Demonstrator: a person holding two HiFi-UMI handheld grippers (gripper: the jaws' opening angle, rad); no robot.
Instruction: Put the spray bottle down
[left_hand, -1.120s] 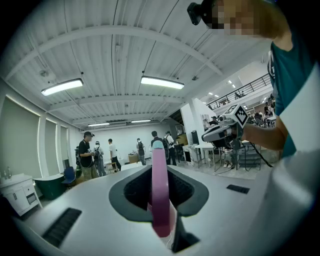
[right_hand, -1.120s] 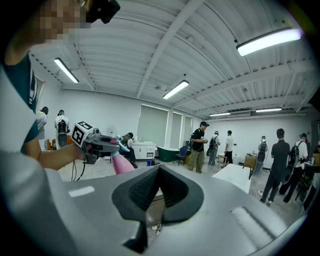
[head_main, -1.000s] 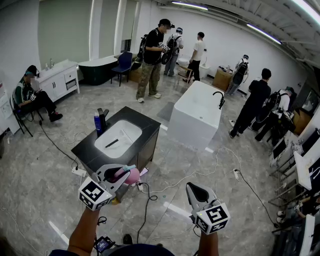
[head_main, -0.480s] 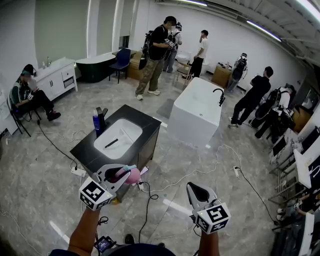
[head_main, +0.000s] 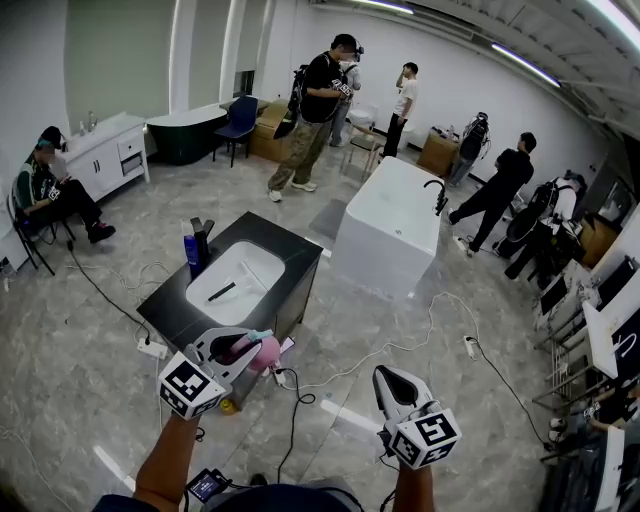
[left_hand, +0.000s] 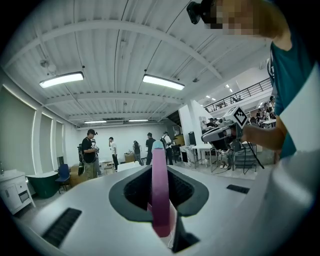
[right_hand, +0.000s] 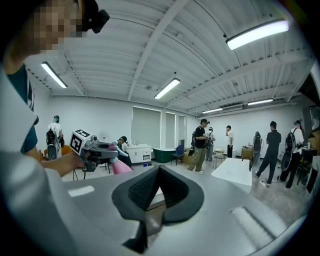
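Bottle in the clamp: my left gripper (head_main: 244, 346) has its jaws shut on the pink spray bottle (head_main: 266, 352), which I'm holding in the air out in front of me, short of the black vanity counter (head_main: 282, 236) and touching nothing but the pads. My right gripper (head_main: 393, 383) is alongside, jaws pressed together on nothing, so I judge it best kept low and out of the way. The obvious landing place is the dark counter, and the bare strip beside the white basin (head_main: 238, 280) looks narrow, so I want to pick my spot before I reach. The far left corner already has a blue bottle (head_main: 190, 250) with something dark just beside it; I'd steer clear of those. Cables (head_main: 295, 400) snake across the floor between me and the vanity, so careful feet first. Then level the bottle's base, lower it until it sits flat and upright, and only part the jaws once the counter takes the weight. Open them wide and draw straight back, or a pad could catch the bottle and tip it into the basin.
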